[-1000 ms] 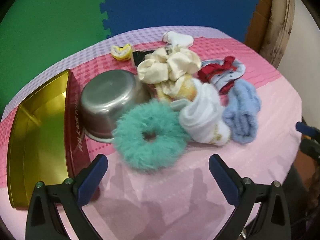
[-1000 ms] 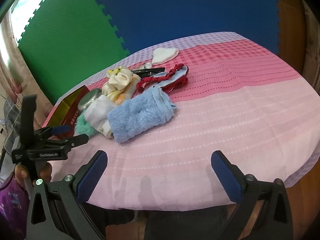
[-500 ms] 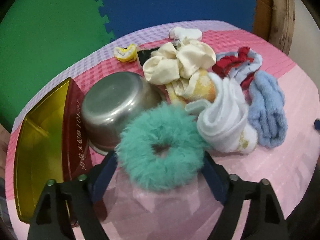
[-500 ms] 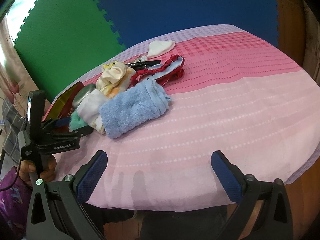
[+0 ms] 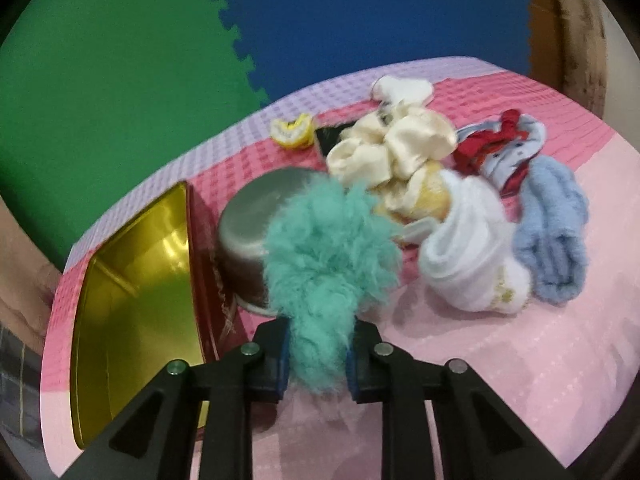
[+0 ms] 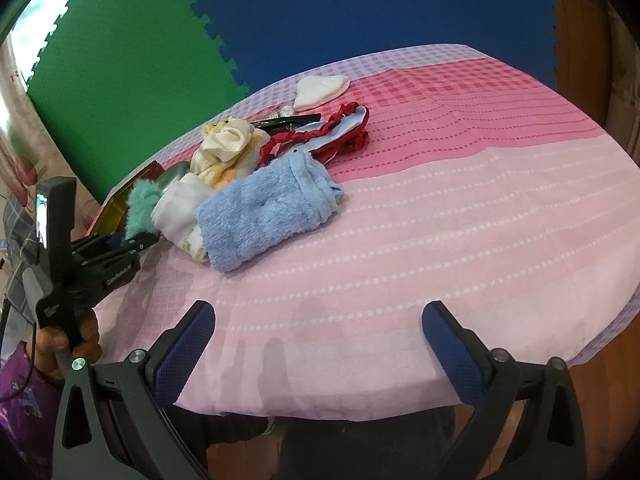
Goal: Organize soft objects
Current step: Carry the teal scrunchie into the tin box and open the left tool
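The fluffy teal fur scrunchie (image 5: pixel 324 256) sits pinched between the left gripper (image 5: pixel 318 354), whose jaws have just been closing on it, above the pink cloth beside the steel bowl (image 5: pixel 250 220); the right gripper (image 6: pixel 316 340) hangs open, empty; only fur may be caught, so it could slip free short of the gold tin (image 5: pixel 132 280).
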Demonstrator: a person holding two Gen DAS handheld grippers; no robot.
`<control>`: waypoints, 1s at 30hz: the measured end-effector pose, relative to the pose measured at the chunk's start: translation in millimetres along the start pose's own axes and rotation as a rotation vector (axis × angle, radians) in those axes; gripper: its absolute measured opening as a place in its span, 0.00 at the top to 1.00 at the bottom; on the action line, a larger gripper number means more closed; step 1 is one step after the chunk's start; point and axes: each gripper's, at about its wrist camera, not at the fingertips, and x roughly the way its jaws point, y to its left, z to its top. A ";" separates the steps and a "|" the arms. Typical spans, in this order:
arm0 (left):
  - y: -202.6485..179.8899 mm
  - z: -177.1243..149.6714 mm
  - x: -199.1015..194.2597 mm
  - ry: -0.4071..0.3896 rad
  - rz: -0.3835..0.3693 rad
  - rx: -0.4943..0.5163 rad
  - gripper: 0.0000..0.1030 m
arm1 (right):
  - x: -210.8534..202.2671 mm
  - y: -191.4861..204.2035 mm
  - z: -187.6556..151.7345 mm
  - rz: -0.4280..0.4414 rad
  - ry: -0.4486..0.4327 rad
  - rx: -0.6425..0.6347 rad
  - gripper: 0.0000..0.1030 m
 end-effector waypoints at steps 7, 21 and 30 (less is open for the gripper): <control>-4.9 12.3 -28.6 -0.091 0.003 0.037 0.79 | -0.5 3.7 0.0 0.003 -0.005 -0.006 0.00; 13.5 28.7 -74.8 -0.115 0.135 -0.082 0.79 | -2.4 8.6 -1.7 0.000 -0.011 -0.021 0.00; 56.2 21.7 -73.7 -0.065 0.203 -0.179 0.79 | -3.6 19.3 -4.2 0.000 -0.005 -0.053 0.00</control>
